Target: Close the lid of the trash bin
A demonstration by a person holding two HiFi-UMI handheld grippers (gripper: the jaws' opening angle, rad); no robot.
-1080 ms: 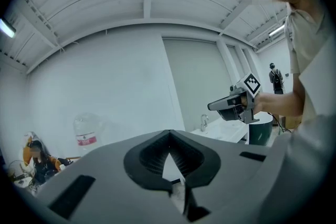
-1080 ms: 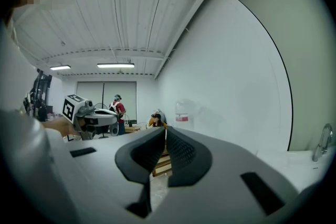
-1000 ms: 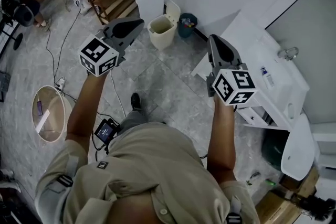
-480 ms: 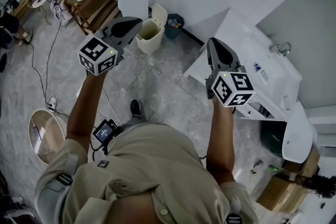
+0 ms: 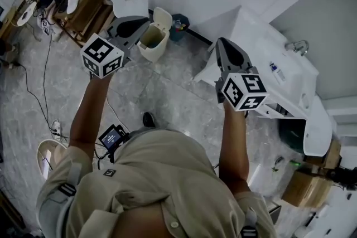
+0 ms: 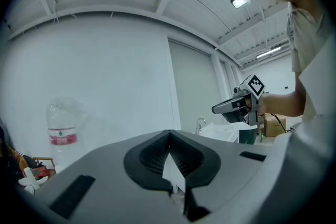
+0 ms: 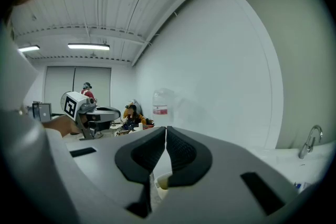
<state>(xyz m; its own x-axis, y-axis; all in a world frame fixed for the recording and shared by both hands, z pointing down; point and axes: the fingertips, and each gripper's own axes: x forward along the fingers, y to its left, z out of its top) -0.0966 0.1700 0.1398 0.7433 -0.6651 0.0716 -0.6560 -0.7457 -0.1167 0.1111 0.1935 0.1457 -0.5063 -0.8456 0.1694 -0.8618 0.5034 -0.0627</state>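
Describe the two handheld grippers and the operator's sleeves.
The left gripper and right gripper look alike: matte grey, wedge-shaped shells tapering to two jaws lined with black ribbed pads. Each carries a white cube with black square markers at its rear end. The person wears a khaki short-sleeved shirt, with the forearms uncovered.

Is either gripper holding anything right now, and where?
Nothing held. Left gripper and right gripper both show jaws shut and empty; the cream plastic trash bin stands apart, lid up.
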